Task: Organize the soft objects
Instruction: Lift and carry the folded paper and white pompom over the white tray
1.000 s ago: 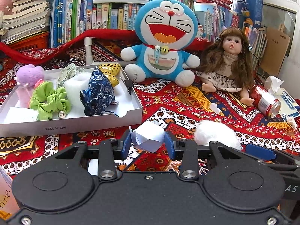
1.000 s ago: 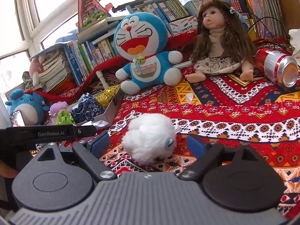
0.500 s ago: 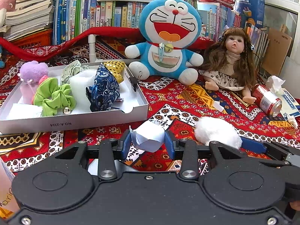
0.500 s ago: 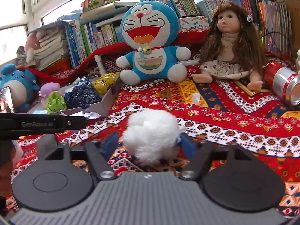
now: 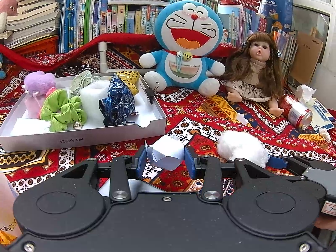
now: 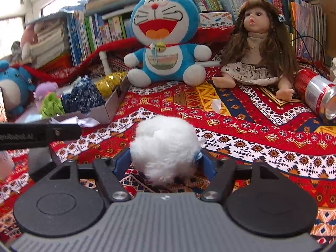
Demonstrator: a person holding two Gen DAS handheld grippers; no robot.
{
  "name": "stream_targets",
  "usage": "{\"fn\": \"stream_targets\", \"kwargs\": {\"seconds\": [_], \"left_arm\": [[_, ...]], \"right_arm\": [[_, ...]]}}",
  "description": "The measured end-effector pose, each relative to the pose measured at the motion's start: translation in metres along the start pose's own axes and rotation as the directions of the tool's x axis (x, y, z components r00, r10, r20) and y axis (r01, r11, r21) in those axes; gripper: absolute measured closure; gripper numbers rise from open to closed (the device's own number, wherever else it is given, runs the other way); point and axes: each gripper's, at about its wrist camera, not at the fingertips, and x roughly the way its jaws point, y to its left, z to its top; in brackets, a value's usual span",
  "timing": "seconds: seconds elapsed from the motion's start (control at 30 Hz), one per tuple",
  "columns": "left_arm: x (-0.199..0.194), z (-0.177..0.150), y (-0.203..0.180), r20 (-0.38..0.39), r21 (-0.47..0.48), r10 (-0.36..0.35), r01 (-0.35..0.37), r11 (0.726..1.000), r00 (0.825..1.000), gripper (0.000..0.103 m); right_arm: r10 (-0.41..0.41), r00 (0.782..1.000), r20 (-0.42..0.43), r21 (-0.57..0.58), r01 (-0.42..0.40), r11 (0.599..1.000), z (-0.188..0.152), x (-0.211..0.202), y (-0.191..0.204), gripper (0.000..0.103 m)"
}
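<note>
Risk — white pompom (image 6: 163,153) slips as right gripper (image 6: 164,163) jaws are opening around it; left gripper (image 5: 166,159) clenches folded paper (image 5: 166,154).

Plainly a lived-in home, likely a child's corner or playroom. Far ahead of the claw, packed rows of books (image 5: 117,23) along the back wall, with a blue plush (image 5: 184,46) and a doll (image 5: 256,69) seated before them on a red patterned cloth (image 5: 220,113). Ahead and left, a tray (image 5: 84,138) of scrunchies and small soft toys; off right, a tipped can (image 5: 296,111).
</note>
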Motion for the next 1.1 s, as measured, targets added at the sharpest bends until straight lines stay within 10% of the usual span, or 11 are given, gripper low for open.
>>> {"fn": "stream_targets", "kwargs": {"seconds": [1.1], "left_arm": [[-0.031,-0.003,0.018,0.053,-0.017,-0.014,0.015,1.0,0.998,0.067]], "right_arm": [[0.075,0.987,0.139,-0.012,-0.074,0.997,0.014,-0.045,0.027,0.035]]}}
